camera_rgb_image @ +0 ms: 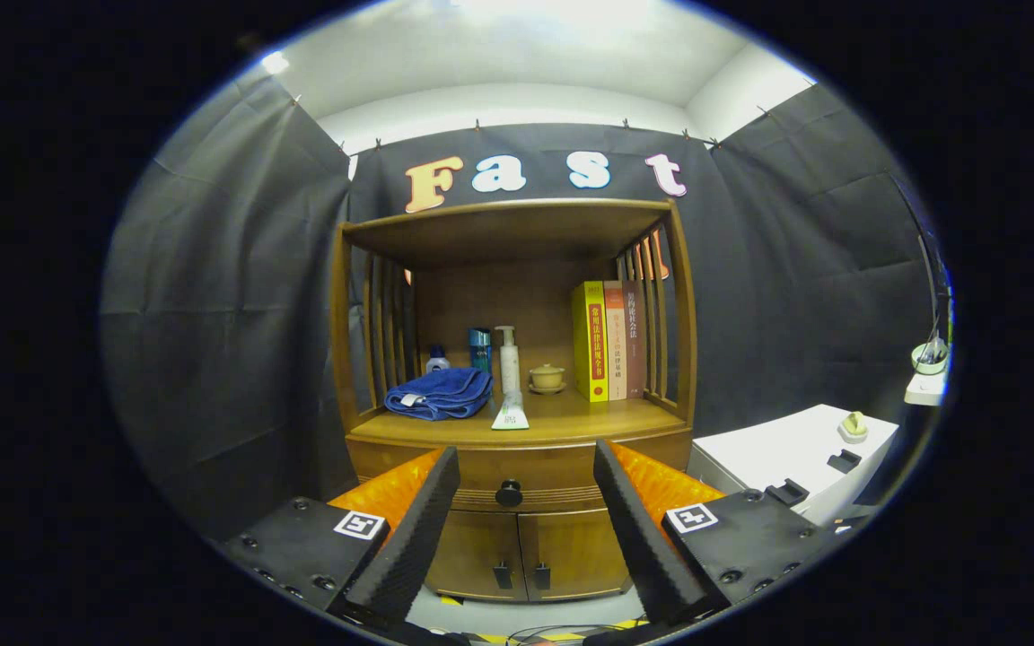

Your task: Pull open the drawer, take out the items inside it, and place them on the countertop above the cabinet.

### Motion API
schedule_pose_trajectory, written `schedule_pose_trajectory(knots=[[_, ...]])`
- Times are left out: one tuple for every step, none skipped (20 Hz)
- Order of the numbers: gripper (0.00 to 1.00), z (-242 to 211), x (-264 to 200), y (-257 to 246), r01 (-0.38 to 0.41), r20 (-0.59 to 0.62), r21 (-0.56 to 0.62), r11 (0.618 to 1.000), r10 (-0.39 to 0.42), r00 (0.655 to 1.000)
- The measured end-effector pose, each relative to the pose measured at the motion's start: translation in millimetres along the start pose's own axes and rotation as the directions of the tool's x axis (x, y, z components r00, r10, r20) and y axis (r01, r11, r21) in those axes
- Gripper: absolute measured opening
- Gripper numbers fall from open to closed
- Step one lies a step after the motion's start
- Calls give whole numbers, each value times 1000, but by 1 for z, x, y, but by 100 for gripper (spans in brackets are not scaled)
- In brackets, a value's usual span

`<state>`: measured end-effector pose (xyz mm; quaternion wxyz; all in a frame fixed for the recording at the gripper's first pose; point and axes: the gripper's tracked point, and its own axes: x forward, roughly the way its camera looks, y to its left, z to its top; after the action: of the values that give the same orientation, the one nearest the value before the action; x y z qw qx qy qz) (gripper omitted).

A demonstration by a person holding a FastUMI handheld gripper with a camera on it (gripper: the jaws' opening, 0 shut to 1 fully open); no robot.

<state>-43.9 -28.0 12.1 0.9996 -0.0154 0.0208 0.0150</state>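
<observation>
Dark cloth [230, 296] hangs all around as the walls of the booth, pinned up along the top. Above the cloth there is a white wall [499, 103] and a white ceiling [526, 45], and bright light shines from up there. A brown wooden cabinet [517, 359] stands against the back cloth, a white table [786, 458] sits off to one side of it, and the floor [517, 619] below is pale.
</observation>
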Motion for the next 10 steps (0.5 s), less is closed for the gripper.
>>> schedule_pose_trajectory(knots=[[98,6,-6,-4,3,6,-20,1000,-3,1000],[98,12,-9,-7,7,8,-40,999,-7,1000],[98,20,-14,-7,11,20,-51,999,-10,1000],[98,27,-19,-8,16,40,-54,998,-14,999],[98,33,-21,-9,23,59,-53,998,-20,998],[98,35,-22,-10,28,68,-52,998,-24,997],[98,35,-22,-11,30,70,-49,998,-27,997],[98,35,-22,-10,28,72,-41,999,-25,997],[98,35,-22,-10,24,73,-31,999,-22,997],[98,34,-21,-10,20,72,-19,1000,-19,997]])
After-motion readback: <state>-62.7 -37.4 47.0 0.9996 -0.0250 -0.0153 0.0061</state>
